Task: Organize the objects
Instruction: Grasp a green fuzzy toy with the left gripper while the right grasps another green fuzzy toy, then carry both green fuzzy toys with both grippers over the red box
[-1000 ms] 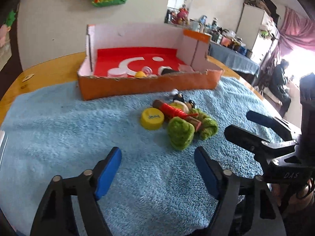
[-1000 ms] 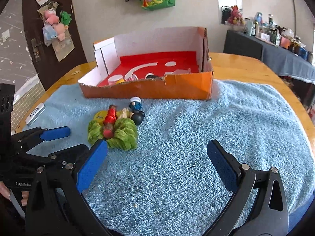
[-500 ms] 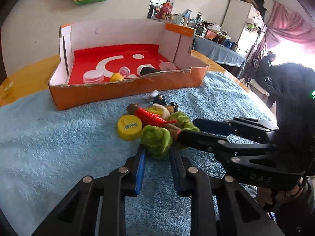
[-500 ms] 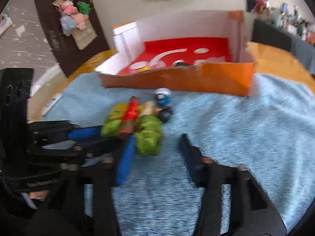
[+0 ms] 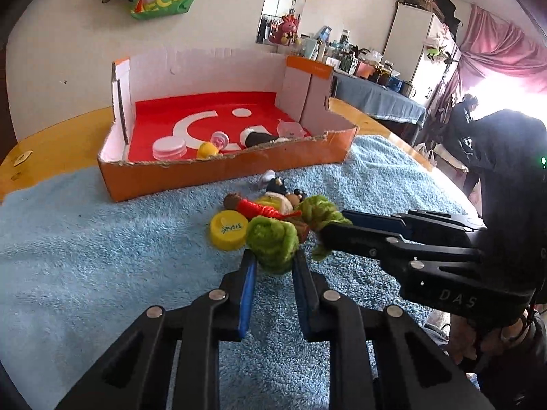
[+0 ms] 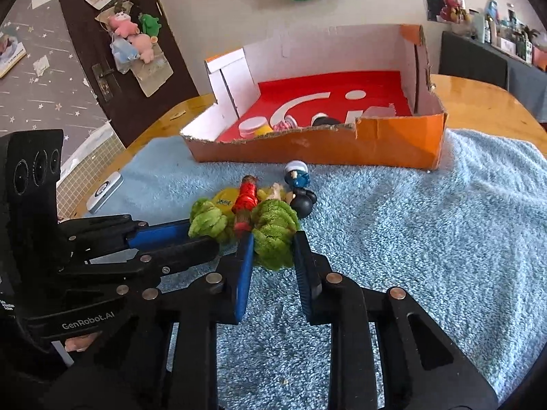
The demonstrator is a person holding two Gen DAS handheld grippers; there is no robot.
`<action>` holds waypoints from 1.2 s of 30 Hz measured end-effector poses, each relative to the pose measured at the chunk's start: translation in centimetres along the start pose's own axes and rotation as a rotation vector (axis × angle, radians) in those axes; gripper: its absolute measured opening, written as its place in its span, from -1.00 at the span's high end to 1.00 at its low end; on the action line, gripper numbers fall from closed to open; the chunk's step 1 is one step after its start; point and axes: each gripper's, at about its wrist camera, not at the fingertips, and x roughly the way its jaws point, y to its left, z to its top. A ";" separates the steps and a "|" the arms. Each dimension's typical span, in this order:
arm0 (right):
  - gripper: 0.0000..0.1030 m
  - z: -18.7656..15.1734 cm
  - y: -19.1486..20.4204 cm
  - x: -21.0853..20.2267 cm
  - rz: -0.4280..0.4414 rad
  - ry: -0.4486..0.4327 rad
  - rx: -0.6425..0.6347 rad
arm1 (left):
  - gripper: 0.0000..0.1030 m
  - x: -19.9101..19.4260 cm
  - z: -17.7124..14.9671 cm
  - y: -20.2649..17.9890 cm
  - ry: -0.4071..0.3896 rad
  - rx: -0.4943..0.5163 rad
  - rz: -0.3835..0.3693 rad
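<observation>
Left tool (image 5: 271,266) and right tool (image 6: 273,256) each pinch a green fuzzy lump (image 5: 271,242); lumps probably joined, so lifting may drag the red stick (image 6: 244,201) lying between.

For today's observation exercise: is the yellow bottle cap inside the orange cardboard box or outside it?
Outside. The yellow bottle cap lies on the blue towel, on the near side of the orange cardboard box, beside the green fuzzy bundle.
</observation>
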 end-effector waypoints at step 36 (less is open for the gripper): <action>0.56 6.5 0.1 -3.3 -0.021 -0.100 -0.010 | 0.57 -4.7 5.6 0.6 -0.127 0.005 0.048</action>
